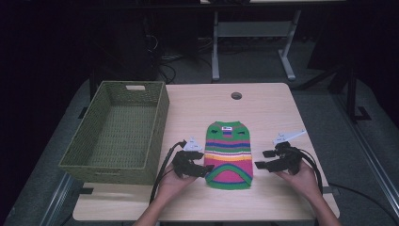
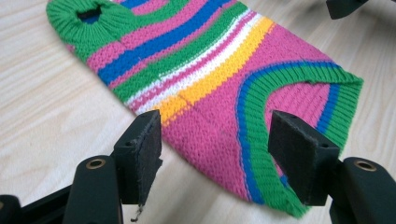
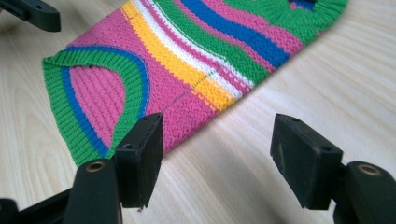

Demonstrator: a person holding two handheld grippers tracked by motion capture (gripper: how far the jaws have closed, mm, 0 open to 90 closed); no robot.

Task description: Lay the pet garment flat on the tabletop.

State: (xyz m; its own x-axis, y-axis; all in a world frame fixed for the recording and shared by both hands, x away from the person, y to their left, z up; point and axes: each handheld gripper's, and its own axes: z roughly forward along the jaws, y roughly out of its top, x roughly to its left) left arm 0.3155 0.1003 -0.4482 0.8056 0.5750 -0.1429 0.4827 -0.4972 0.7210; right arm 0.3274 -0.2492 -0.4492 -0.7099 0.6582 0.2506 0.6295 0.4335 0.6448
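A small striped knitted sweater (image 1: 229, 154), pink, green, blue, yellow and white, lies flat on the wooden table (image 1: 263, 108). My left gripper (image 1: 207, 170) rests at its lower left edge, jaws open. In the left gripper view the sweater (image 2: 219, 79) lies under and beyond the spread jaws of the left gripper (image 2: 215, 149), with its hem partly between them, not pinched. My right gripper (image 1: 259, 161) sits just off the lower right edge, open. In the right gripper view the sweater (image 3: 187, 60) lies ahead and to the left of the right gripper (image 3: 217, 154), with bare wood between the jaws.
A green woven basket (image 1: 101, 162) with nothing in it stands at the table's left side, close to my left hand. A round cable hole (image 1: 236, 95) sits near the far edge. Beyond the table are desk legs and cables on a dark floor.
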